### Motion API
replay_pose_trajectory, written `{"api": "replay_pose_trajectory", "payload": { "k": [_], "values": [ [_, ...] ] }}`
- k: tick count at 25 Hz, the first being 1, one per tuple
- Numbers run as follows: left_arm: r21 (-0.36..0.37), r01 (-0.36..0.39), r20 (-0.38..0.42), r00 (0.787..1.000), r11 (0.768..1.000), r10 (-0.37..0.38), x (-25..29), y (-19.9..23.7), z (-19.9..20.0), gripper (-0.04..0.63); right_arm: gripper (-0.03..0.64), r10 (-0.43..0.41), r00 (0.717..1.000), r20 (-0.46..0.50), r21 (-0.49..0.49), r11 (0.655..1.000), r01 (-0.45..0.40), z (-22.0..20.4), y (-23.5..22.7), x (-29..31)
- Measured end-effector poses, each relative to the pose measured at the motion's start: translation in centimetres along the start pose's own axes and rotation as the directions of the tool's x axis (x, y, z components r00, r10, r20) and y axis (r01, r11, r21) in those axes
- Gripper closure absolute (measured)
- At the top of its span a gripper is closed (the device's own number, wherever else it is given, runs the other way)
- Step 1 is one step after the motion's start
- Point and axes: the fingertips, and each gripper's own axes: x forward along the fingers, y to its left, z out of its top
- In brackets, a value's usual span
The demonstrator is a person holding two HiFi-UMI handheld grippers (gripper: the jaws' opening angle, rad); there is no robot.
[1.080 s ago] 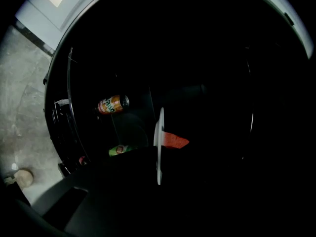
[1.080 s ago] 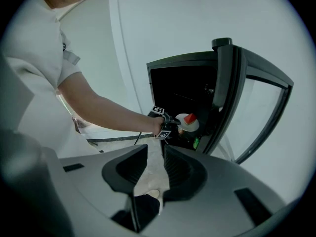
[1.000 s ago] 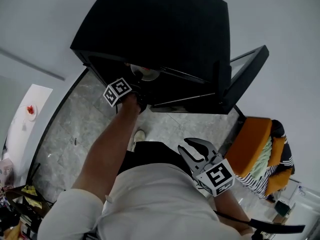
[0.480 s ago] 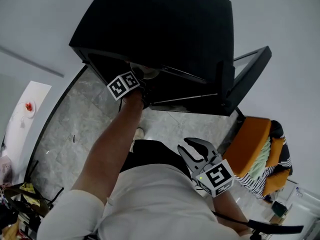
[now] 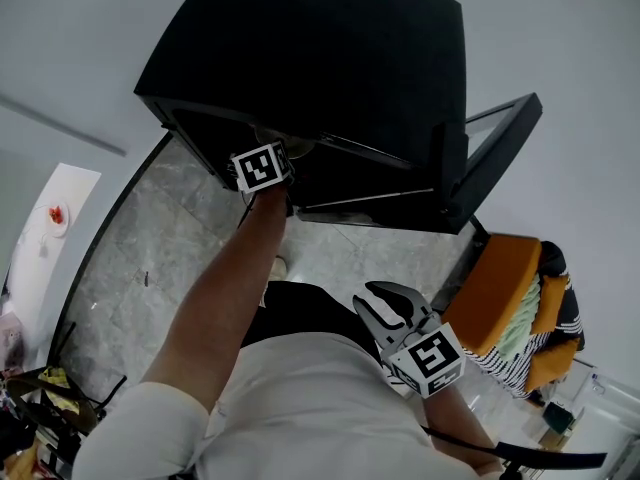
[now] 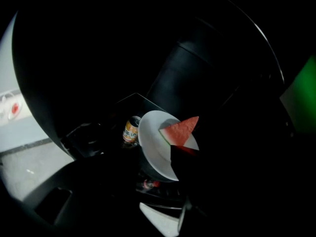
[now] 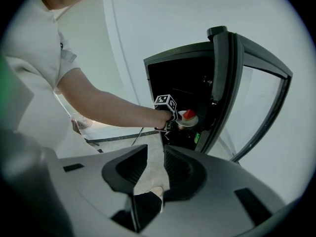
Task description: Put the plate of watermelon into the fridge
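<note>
Left gripper clamped on rim of plate, watermelon wedge aboard; plate projects straight ahead of the jaws into the fridge mouth, can just beyond; right gripper slightly parted, empty, well back at my waist.

The left arm stretches straight out ahead, bare from the short sleeve down. Its claw is level at the far end and clamped on the rim of the plate, marker cube on top. The right claw is held low and close against the waist, pointing forward, its jaws slightly apart with nothing between them.
</note>
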Motion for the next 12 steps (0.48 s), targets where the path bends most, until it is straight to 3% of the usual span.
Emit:
{"api": "replay_pose_trajectory", "payload": {
  "k": [4,12],
  "values": [
    [0.087,-0.050,0.029,0.998,0.995,0.048,-0.1,0.7,0.5,0.391,0.502,-0.012,1.000,-0.004,0.006,1.000,0.012,-0.4,-0.2,-0.2],
    [0.089,0.014,0.012,1.000,0.996,-0.015,-3.1,0.7,0.4,0.391,0.502,-0.007,0.999,0.032,0.014,1.000,0.007,0.8,0.9,0.0]
  ]
}}
